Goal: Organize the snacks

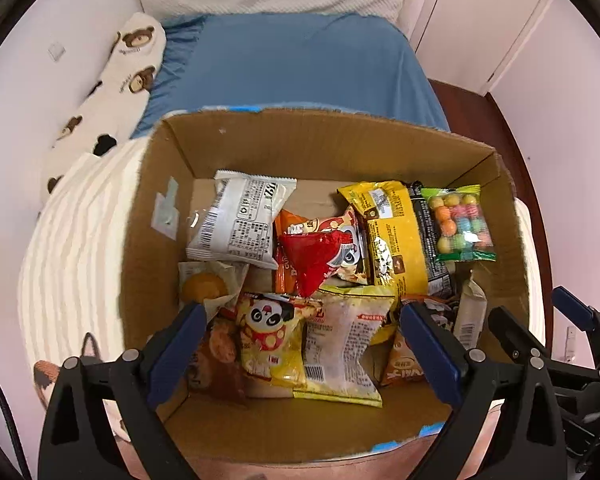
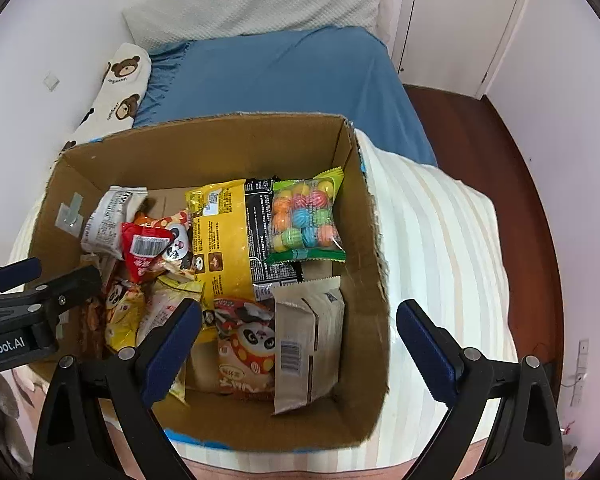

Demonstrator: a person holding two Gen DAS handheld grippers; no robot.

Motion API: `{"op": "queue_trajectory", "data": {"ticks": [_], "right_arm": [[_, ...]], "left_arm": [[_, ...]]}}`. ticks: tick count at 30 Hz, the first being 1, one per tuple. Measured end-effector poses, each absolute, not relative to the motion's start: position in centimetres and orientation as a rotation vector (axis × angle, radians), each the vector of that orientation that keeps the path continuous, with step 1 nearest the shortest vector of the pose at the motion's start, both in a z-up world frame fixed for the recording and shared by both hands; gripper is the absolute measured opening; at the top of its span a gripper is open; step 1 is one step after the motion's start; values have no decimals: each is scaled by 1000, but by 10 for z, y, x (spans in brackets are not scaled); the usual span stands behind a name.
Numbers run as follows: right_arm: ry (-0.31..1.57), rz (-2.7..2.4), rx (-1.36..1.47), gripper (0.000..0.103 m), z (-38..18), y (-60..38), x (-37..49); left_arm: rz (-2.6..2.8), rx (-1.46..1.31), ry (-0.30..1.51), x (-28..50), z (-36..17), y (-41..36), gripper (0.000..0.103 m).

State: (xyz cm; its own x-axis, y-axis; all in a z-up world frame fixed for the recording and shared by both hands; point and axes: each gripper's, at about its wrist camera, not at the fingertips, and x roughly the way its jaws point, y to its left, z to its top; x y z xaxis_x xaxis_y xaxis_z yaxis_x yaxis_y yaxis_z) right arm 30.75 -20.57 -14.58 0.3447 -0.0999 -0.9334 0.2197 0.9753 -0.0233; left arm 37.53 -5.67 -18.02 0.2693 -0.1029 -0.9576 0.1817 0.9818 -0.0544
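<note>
An open cardboard box holds several snack packets: a white one, a red one, a yellow one and a clear bag of coloured candy balls. My left gripper hangs open over the box's near side. A yellow panda packet and a pale packet lie loose below its blue pads. My right gripper is open too, straddling the box's right wall above a beige packet and an orange panda packet, gripping nothing.
The box rests on a cream striped blanket on a bed with a blue sheet. A bear-print pillow lies along the left wall. Dark wooden floor and a white door are to the right.
</note>
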Motion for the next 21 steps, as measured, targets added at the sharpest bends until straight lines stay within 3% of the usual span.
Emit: {"op": "queue_trajectory", "data": {"ticks": [21], "right_arm": [[934,-128,103,100,-11,-174,139]], "left_arm": [[-151,71,978,205,-56,-28,100]]}}
